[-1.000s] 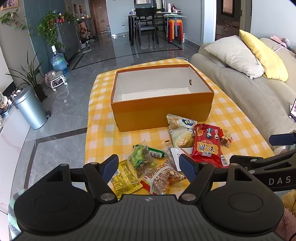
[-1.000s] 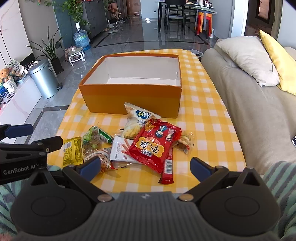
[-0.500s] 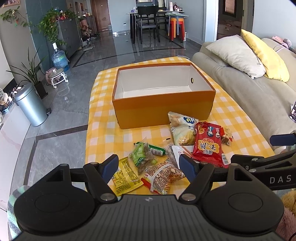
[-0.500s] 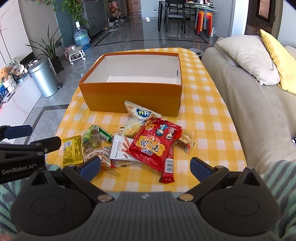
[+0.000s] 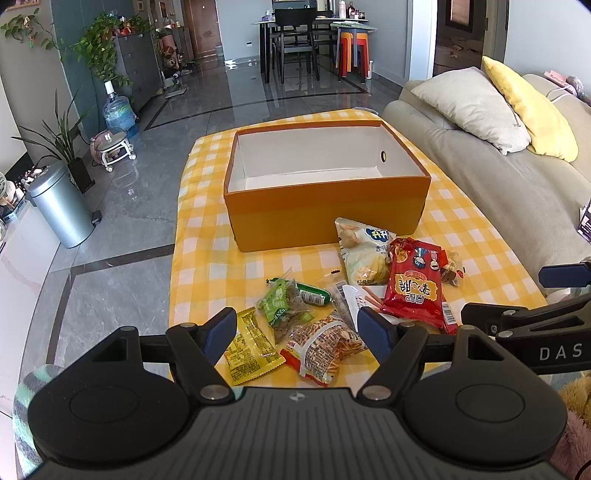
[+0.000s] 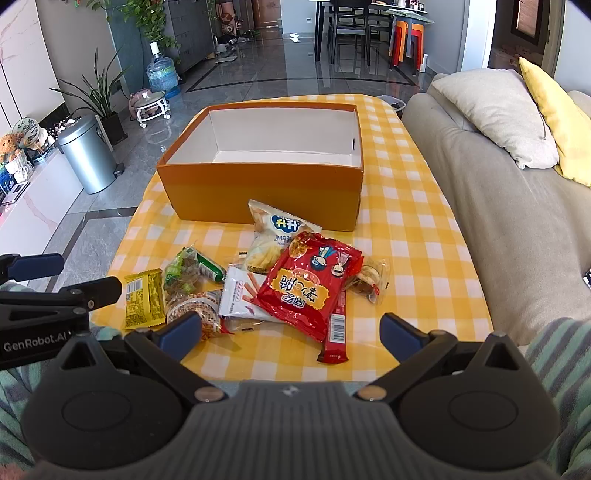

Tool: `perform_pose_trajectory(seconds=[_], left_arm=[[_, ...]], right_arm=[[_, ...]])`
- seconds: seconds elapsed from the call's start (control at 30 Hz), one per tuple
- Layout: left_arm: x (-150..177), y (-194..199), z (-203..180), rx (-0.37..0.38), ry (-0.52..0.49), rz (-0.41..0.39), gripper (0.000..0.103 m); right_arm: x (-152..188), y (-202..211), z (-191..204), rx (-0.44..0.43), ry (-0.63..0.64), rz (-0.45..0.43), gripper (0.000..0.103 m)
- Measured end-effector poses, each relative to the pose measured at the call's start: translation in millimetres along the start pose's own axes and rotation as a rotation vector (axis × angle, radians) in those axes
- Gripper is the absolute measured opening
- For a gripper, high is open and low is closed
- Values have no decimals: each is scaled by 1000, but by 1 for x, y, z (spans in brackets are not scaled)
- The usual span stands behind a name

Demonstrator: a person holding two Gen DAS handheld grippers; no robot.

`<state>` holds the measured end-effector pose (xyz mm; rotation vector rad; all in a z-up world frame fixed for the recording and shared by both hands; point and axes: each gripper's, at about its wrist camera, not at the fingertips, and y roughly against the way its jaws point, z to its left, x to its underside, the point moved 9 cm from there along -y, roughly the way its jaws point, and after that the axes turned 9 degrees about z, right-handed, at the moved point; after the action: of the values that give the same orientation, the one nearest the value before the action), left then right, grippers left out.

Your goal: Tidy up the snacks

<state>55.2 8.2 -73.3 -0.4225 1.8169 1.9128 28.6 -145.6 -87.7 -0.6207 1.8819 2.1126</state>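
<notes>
White stick packet half covered.

Pretty clearly a home living room: a sofa with pillows, houseplants and a dining table were seen.

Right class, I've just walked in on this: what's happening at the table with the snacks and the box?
A person holds a gripper in each hand above a heap of snack packets on a yellow checked tablecloth. The left gripper and right gripper both have their jaws open and hold nothing. The orange box behind the heap looks empty. The big red packet, yellow packet and the rest lie unsorted, so packing has not begun.
</notes>
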Motion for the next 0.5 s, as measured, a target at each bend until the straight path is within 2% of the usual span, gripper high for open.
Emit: perform_pose_trajectory(seconds=[0.5], left_arm=[[1,0,0,3,0,3,87]], right_arm=[[0,0,0,0,1,1,99]])
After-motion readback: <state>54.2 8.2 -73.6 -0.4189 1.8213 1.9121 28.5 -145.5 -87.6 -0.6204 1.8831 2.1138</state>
